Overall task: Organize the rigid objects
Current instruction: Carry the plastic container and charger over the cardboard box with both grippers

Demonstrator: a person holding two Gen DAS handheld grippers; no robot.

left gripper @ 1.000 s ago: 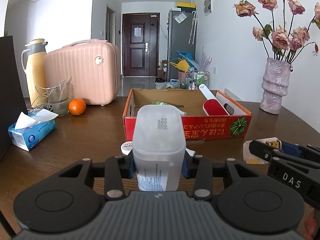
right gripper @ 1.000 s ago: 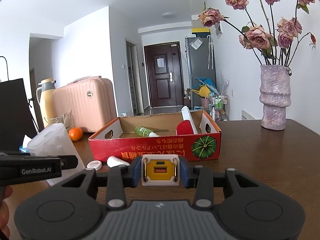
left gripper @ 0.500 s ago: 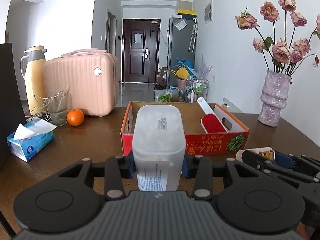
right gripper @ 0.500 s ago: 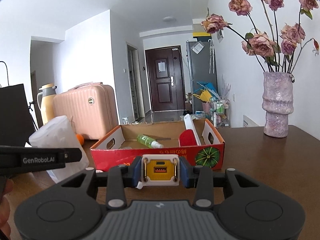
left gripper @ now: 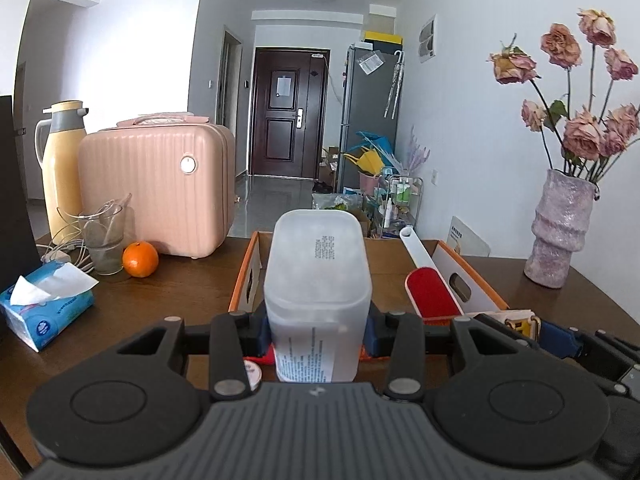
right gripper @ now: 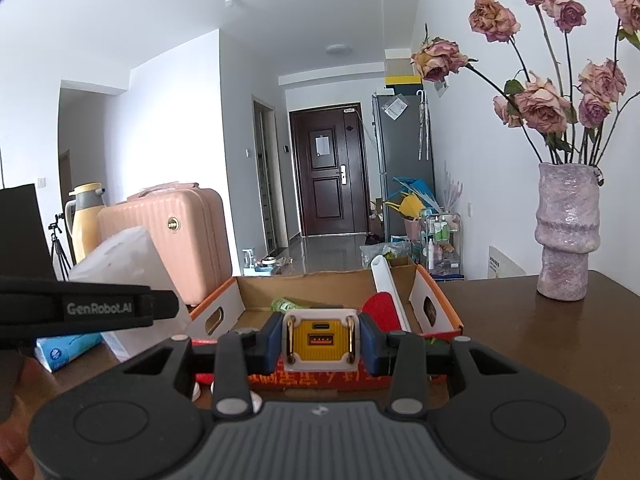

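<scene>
The left tongs [left gripper: 318, 334] were clamped on a tall frosted plastic container [left gripper: 318, 280], gripped low on its sides so most of it stood above the pads. The right tongs [right gripper: 320, 338] were closed on a small white-and-yellow charger block [right gripper: 320, 338], its ports facing the camera. Both loads hung above the table [right gripper: 540, 344], just short of the near wall of the cardboard box [right gripper: 424, 304], which stood toward the table's far edge.

Inside the box lay a green bottle [right gripper: 286, 305] and a red-and-white brush [left gripper: 430, 290], leaning against the right wall.

The likeliest trouble was the container: held low and top-heavy, it could pivot in the pads or catch its base on the box's near wall if brought in too low. The 2 tongs rode close beside each other, so crossing paths over the box could knock them together. The charger, dropped from height, might bounce onto the bottle.
</scene>
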